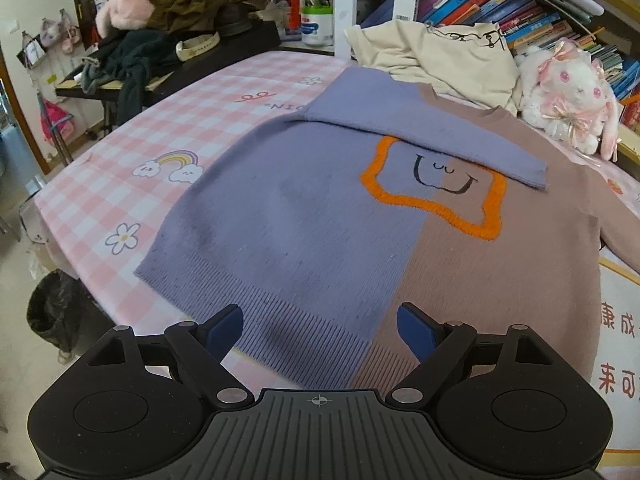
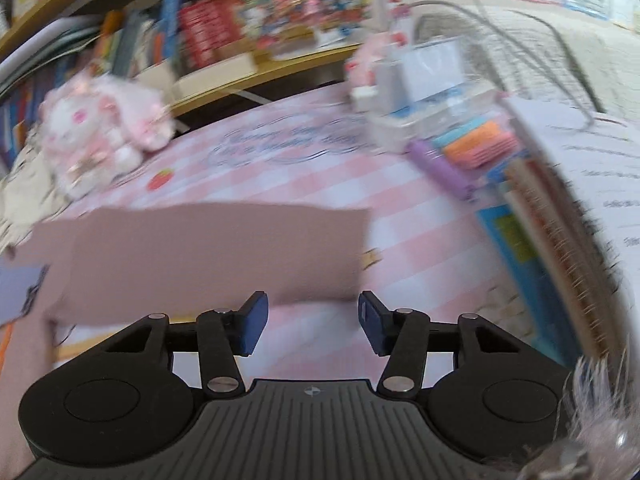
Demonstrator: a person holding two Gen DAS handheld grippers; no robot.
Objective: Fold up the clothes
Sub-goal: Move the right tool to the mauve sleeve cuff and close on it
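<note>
A two-tone sweater (image 1: pixel 320 232), purple on the left and brown-pink on the right with an orange-outlined smiley, lies flat on the pink checked tablecloth (image 1: pixel 168 132). Its purple sleeve (image 1: pixel 432 136) is folded across the chest. My left gripper (image 1: pixel 320 332) is open and empty, just above the ribbed hem. In the blurred right wrist view the brown-pink sleeve (image 2: pixel 208 252) stretches out flat to the right. My right gripper (image 2: pixel 312 328) is open and empty, just short of that sleeve's near edge.
A cream garment (image 1: pixel 440 60) and a plush rabbit (image 1: pixel 568 92) lie at the table's back by bookshelves. A side stand holds dark clothes (image 1: pixel 132 60). A bin (image 1: pixel 52 312) stands on the floor left. Books and a stationery box (image 2: pixel 460 128) crowd the right.
</note>
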